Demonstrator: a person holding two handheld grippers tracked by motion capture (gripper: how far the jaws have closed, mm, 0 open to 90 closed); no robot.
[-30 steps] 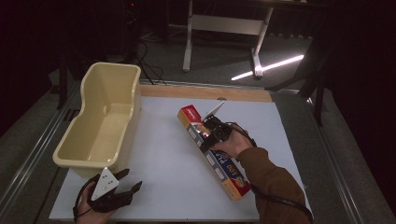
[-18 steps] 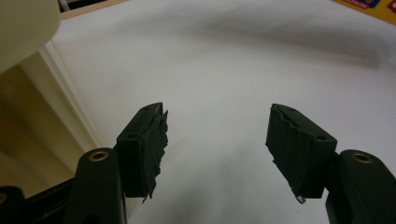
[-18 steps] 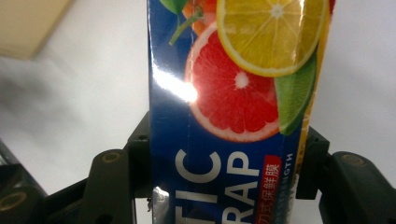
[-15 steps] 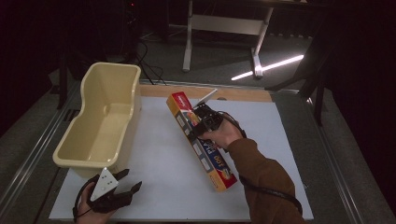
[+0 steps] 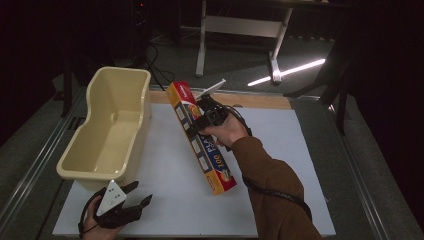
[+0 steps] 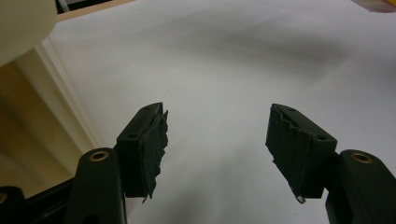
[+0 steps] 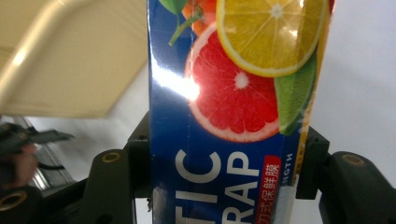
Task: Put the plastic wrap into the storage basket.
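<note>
On the bench (image 5: pixel 310 165), a white sheet covered the top, with a bare wooden strip along the far edge. Dark floor and a metal stand's legs showed beyond it.

Cream plastic tub (image 5: pixel 107 132) sat at the bench's left side, long axis running away from the person, open top up, nothing visible inside it. Its wall also showed at the left edge of the left gripper view (image 6: pixel 18 116) and as a cream shape at upper left in the right gripper view (image 7: pixel 70 56).

Long plastic wrap box (image 5: pixel 201 139) was held above the sheet near bench centre, just right of the tub, tilted with its far end raised toward the tub's far corner and its near end pointing down toward the person. Dark blue face, red-orange ends. In the high view "100" could be read on the near half; other print too small to read. In the right gripper view the box (image 7: pixel 233 116) showed a grapefruit half, an orange slice, green leaves, white letters "TIC" and "RAP", a red strip with the characters 式保鲜膜, and partial "NGTH".

Right gripper (image 5: pixel 212 117) had its jaws pinching the box across its width, one on each long side (image 7: pixel 224 163).

Left gripper (image 5: pixel 127 205) was at the near left corner of the sheet, just in front of the tub, jaws spread wide with nothing between them (image 6: pixel 217 140), white sheet below.
</note>
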